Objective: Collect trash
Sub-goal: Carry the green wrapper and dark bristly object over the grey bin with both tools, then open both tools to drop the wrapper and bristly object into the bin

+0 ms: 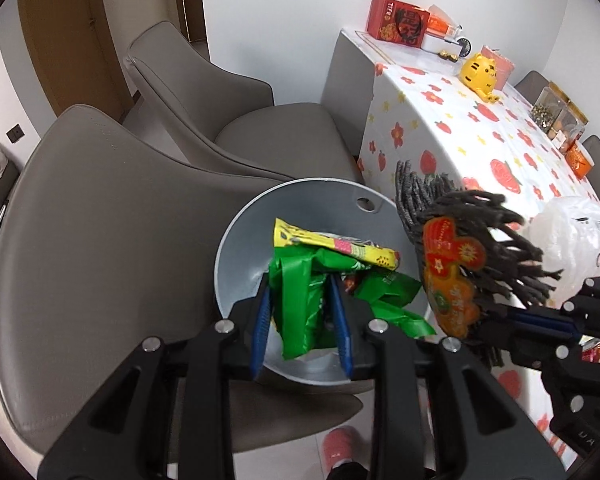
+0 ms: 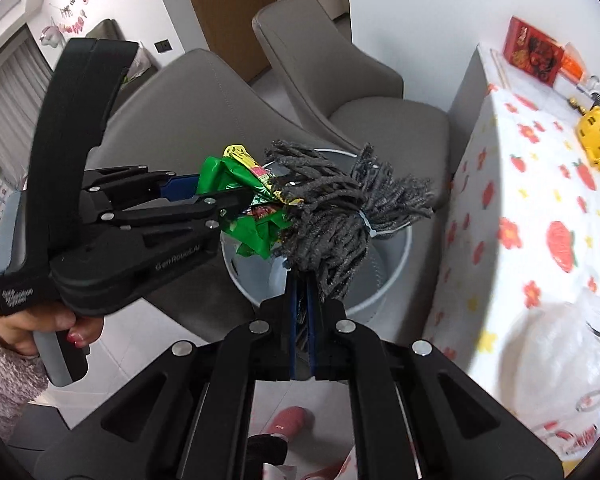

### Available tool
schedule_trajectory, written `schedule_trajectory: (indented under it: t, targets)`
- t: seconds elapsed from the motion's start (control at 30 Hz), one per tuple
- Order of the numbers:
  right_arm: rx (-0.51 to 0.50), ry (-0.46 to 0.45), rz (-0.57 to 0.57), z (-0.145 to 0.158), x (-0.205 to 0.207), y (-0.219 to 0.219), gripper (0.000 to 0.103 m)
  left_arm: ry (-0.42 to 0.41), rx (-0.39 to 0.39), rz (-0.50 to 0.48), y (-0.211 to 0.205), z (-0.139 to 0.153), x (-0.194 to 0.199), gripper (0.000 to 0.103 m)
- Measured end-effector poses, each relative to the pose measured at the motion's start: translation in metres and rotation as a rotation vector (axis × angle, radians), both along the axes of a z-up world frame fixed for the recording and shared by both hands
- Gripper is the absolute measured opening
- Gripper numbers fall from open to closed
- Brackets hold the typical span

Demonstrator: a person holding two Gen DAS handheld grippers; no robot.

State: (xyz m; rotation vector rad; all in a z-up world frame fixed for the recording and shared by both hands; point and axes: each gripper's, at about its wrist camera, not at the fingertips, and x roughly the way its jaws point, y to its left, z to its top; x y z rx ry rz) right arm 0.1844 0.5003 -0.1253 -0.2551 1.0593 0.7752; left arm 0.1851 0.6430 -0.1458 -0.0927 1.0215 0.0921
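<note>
The left gripper (image 1: 302,312) has its blue fingers (image 1: 262,320) clamped on a bunch of green wrappers (image 1: 300,304), with a yellow wrapper (image 1: 332,246) jutting past the tips. The bunch hangs over the open mouth of the grey trash bin (image 1: 236,248), whose rim curves around the fingers on the left and far sides; a small hole pierces the rim at the far edge. Inside the bin, bare wall shows below and left of the fingers.

The right gripper (image 2: 302,292) has its fingers pressed close together on a grey yarn mop head (image 2: 332,220), which bushes out above the tips and overhangs the near part of the bin (image 2: 396,256). An orange wrapper (image 1: 448,280) lies against the yarn on the side facing the left gripper. The two loads almost touch: in the right wrist view the green wrappers (image 2: 256,220) sit just left of the yarn, with the left gripper (image 2: 236,204) reaching in from that side, so free room between the two tools is slim.

Beyond the bin, two grey chairs (image 1: 112,216) stand close, the nearer one right behind the rim. To the right of the fingers, the table (image 1: 460,132) with its flowered cloth drops close beside the bin. On it sit a yellow tiger figure (image 1: 478,72), a red box (image 1: 398,22) and a white plastic bag (image 1: 568,236).
</note>
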Motion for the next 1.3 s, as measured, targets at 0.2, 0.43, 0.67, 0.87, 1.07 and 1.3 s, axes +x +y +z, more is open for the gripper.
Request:
schedule_trajectory:
  t: [0.2, 0.43, 0.67, 0.87, 1.07, 1.3]
  targets:
    - [-0.022, 0.038, 0.025, -0.020, 0.012, 0.025, 0.005, 0.031, -0.014, 0.007, 0.021, -0.015, 0.007, 0.029]
    - [-0.067, -0.011, -0.022, -0.028, 0.015, 0.033, 0.067, 0.054, -0.029, 0.008, 0.029, -0.027, 0.011, 0.033]
    - [-0.065, -0.016, -0.065, -0.019, 0.018, 0.020, 0.067, 0.052, -0.027, -0.003, 0.028, -0.024, 0.012, 0.033]
    - [-0.064, -0.020, -0.091, -0.010, 0.012, 0.005, 0.067, 0.043, -0.019, -0.022, 0.021, -0.016, 0.009, 0.033]
    - [-0.061, -0.034, -0.141, 0.002, 0.002, -0.017, 0.067, 0.007, 0.002, -0.058, 0.005, 0.001, 0.000, 0.071]
    - [-0.069, -0.059, -0.247, 0.022, -0.021, -0.065, 0.067, -0.007, -0.002, -0.145, -0.036, 0.017, -0.013, 0.072]
